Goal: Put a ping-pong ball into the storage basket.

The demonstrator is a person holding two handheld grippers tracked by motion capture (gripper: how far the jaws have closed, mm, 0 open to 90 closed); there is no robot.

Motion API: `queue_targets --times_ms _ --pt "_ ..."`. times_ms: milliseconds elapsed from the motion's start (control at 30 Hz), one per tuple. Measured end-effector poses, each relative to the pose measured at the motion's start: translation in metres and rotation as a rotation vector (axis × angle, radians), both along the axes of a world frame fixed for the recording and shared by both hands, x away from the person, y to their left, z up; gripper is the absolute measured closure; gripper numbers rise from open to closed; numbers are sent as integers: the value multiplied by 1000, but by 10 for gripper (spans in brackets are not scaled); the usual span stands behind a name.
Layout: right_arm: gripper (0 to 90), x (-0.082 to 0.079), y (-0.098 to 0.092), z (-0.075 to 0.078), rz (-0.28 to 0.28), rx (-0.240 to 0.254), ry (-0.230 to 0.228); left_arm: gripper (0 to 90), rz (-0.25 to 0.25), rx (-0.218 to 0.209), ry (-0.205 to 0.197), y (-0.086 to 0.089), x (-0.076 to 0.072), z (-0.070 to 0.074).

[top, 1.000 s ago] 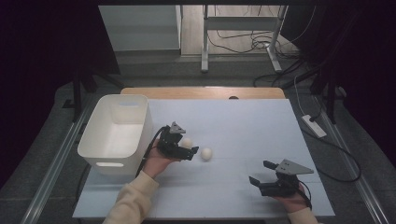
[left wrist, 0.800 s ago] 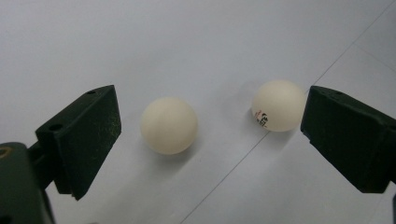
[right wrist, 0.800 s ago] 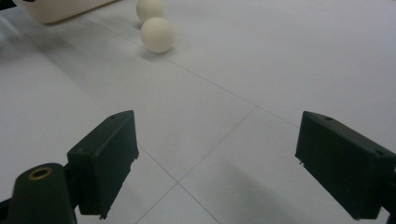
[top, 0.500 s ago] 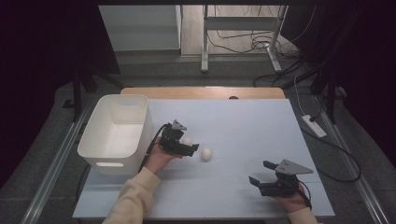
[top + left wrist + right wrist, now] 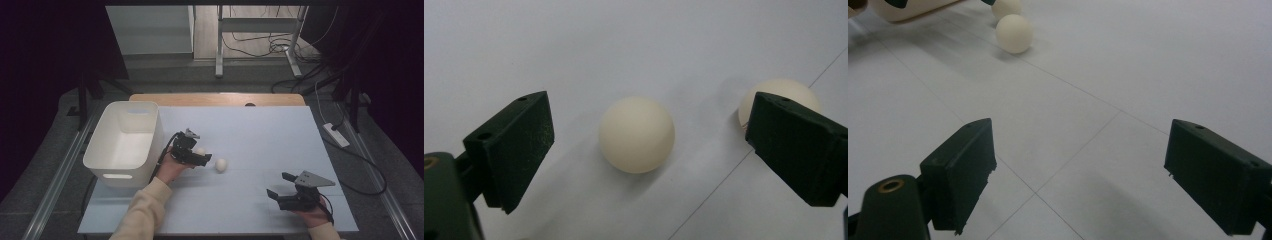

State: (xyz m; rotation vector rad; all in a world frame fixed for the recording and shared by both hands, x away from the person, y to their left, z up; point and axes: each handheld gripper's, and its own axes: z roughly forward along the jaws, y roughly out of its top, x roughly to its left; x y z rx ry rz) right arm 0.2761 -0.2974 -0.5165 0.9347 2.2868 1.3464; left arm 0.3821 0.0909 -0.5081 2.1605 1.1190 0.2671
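Lying ball [image 5: 636, 134] between left claw [image 5: 649, 150] jaws

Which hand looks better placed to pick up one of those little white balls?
Left. The left gripper has its jaws open around a ball; the right gripper sits far off.

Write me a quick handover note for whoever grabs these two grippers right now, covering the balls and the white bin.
Left gripper: open, its jaws standing either side of the nearer ball, not yet closed on it.
Right gripper: open, holding nothing, low over bare table at the near right.
Second ball: loose on the table just right of the left gripper, partly behind its jaw in the left gripper view.
White bin: at the table's left, nothing visible inside.
Done: no ball is in the bin.
Left, most likely: close on the nearer ball, carry it to the bin, then fetch the second.
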Motion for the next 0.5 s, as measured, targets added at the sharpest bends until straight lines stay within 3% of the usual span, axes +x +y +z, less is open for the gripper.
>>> queue_targets --times_ms 500 --pt "126 0 -1 0 0 -3 -1 89 15 17 32 0 8 -10"
